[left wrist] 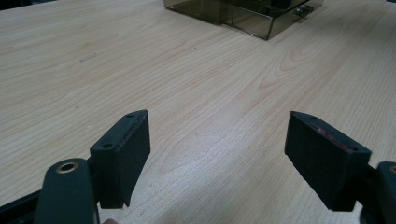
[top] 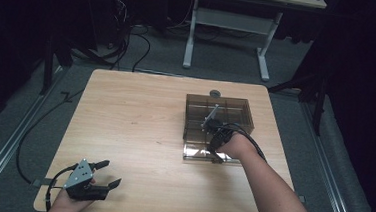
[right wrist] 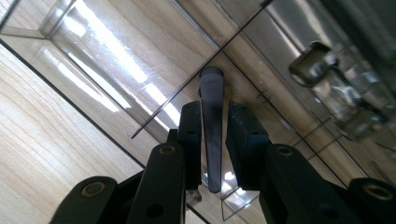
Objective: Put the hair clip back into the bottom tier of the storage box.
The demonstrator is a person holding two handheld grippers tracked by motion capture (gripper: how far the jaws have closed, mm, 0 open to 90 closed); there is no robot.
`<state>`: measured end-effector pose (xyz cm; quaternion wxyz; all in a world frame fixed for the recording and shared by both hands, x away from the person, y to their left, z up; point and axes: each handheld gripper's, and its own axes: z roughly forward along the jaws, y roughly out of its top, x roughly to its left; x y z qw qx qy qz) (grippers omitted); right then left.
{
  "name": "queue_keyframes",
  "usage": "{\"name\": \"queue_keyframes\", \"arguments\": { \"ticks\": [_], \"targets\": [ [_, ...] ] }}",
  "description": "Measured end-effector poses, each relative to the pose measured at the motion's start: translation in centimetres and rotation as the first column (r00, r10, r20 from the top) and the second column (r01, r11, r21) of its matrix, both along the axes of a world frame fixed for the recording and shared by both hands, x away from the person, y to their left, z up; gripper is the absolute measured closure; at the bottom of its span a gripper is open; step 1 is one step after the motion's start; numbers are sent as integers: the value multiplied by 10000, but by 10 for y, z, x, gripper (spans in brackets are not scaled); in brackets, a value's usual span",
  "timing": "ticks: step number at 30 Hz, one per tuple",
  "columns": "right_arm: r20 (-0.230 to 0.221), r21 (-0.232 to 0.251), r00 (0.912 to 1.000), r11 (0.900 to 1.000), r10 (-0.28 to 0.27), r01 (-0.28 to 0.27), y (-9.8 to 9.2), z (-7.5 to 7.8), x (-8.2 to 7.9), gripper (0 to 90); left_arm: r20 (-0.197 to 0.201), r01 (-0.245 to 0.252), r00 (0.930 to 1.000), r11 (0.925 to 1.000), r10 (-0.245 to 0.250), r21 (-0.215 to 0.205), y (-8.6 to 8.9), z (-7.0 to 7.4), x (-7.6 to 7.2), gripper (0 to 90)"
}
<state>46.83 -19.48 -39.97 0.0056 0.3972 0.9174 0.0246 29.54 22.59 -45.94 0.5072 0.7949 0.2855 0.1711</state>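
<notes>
A smoky see-through plastic box (top: 194,129) with dividers stands on the right half of the wooden table (top: 134,122). Its front corner is in the left gripper view (left wrist: 243,21). My right gripper (top: 214,147) reaches down at the box's near edge. In the right gripper view its jaws (right wrist: 215,112) stand narrowly apart around a dark, slim upright tab (right wrist: 212,93) of the box (right wrist: 93,42); a thin gap shows beside the right pad, so it is open. My left gripper (top: 110,173) rests at the table's near left corner, open wide (left wrist: 217,140) over bare wood, nothing between its pads.
Shiny metal fittings (right wrist: 317,60) sit on the box's far side. A round grommet (top: 215,93) lies at the table's far edge. Beyond it stand a white-framed desk (top: 232,19) and loose cables (top: 130,42) on the floor.
</notes>
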Motion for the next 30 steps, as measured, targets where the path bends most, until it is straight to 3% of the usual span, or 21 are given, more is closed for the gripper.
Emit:
{"name": "queue_keyframes", "arguments": {
  "ticks": [2, 9, 18, 19, 21, 22, 23, 30],
  "targets": [
    [58, 0, 9997, 9997, -233, 233, 0, 5, -1, 757, -6, 3, 10000, 10000, -3, 2, 0, 0, 0, 229],
    [191, 131, 9997, 9998, -153, 151, -2, 14, -4, 758, 1, -4, 10000, 10000, 4, -10, 0, 0, 0, 229],
    [158, 280, 9982, 9980, -578, 574, -11, 23, -18, 759, 7, 6, 10000, 10000, -6, 6, 0, 0, 0, 229],
    [60, 253, 9959, 9956, -905, 903, -12, 24, -22, 759, -4, 3, 10000, 10000, -3, 5, 0, 0, 0, 229],
    [173, 313, 9978, 9975, -636, 630, -14, 24, -22, 759, 8, 1, 10000, 10000, -2, 12, -1, 0, 0, 229],
    [44, 253, 9941, 9938, -1088, 1087, -14, 26, -26, 759, 5, 6, 10000, 10000, -6, 27, -1, 0, 0, 229],
    [169, 325, 9974, 9970, -707, 702, -18, 26, -26, 759, 6, 12, 10000, 10000, -12, 39, -1, 0, 0, 229],
    [445, 670, 9959, 9949, -787, 757, -29, 29, -45, 754, 25, 18, 10000, 10000, -18, 63, -1, 0, 0, 229]
  ]
}}
